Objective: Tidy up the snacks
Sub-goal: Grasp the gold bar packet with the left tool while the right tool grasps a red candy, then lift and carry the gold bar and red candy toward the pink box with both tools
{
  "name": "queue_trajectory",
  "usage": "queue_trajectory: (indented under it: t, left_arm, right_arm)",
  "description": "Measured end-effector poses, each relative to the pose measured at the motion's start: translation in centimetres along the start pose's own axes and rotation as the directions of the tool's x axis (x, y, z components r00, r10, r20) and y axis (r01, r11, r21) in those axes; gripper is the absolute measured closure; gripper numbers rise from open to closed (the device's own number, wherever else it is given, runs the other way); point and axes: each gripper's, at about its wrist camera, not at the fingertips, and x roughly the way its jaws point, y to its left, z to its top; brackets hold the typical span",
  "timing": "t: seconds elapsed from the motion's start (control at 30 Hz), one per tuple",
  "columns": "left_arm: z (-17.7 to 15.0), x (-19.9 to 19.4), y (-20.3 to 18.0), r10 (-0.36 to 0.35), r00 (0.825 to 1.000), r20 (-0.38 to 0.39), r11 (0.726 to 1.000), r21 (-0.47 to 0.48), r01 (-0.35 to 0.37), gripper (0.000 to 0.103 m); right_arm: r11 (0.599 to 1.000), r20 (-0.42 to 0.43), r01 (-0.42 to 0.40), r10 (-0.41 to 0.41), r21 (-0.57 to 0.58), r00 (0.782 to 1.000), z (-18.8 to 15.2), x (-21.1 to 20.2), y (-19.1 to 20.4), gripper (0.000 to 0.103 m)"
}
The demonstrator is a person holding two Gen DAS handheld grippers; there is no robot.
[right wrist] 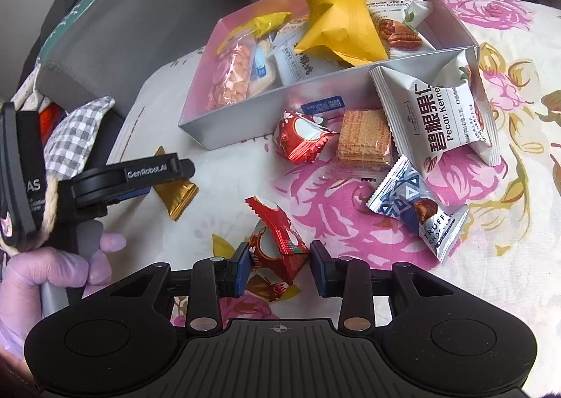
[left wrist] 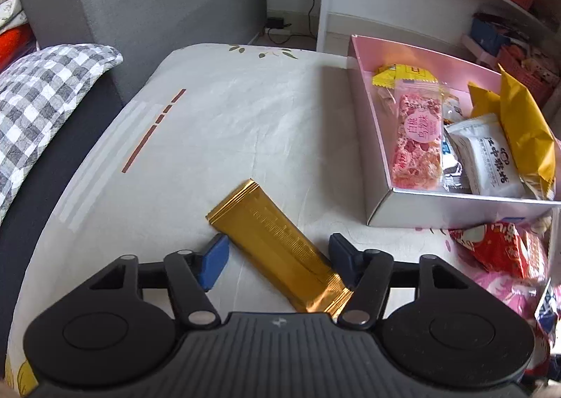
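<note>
The left gripper [left wrist: 277, 256] stands part-open over a long gold foil bar [left wrist: 277, 245] that lies slantwise between its 2 blue pads; the right-hand pad looks to touch the bar's crimped near end, the other stands just clear, so no grip shows. The bar is flat, ribbed at both ends and shiny, lying near the left edge of the bed cover [left wrist: 224, 124], a pale, slightly creased cloth with plenty of bare room beyond it up to the far rounded edge.

The right gripper [right wrist: 278, 265] is narrow, its pads close on either side of a crinkly red foil candy [right wrist: 277, 247]; the left pad touches the wrapper, and whether the right one presses cannot be told. A gloved hand [right wrist: 42, 272] holds the left tool at the left of that view.

Beyond lie a second red candy [right wrist: 301, 140], a square wafer [right wrist: 364, 144] in clear film, a blue-and-white truffle packet [right wrist: 417, 208] and a white pecan packet [right wrist: 441, 114], crowded on the pink-flowered cloth against the near wall of the box [right wrist: 245, 117]. The box is stiff card, silver outside and pink inside, already holding several packets.
</note>
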Motion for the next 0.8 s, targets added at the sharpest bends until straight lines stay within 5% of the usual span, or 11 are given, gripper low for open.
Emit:
queue_trajectory:
  t: [0.1,0.3,0.47,0.57,0.8]
  left_arm:
    - [-0.4,-0.7,0.5,-0.043,0.999,-0.021,0.998,0.055,0.044,0.069]
    - [-1.0,-1.1,1.6,-0.113,0.992,-0.062,0.979,0.164,0.122,0.075]
    - [-2.2,-1.3,2.0,-0.159,0.987,-0.012,0.968,0.192,0.159,0.066]
    - [-2.1,-1.2,1.9,-0.193,0.981,-0.010,0.964,0.187,0.191,0.052]
    - [-2.1,-0.9,0.8,-0.161,0.987,0.022,0.964,0.217,0.152,0.048]
  right_arm:
    - [1.000,0.007,0.001,-0.001,0.008,1.000,0.3,-0.4,-0.4,0.067]
    - [0.999,0.034,0.017,-0.018,0.034,0.999,0.4,-0.7,-1.0,0.064]
    - [0.998,0.064,0.014,-0.018,0.069,0.998,0.4,-1.1,-1.8,0.050]
    - [0.996,0.084,0.011,-0.019,0.089,0.996,0.1,-1.4,-2.0,0.049]
    - [0.998,0.115,0.031,-0.038,0.062,0.993,-0.7,-1.4,-1.4,0.049]
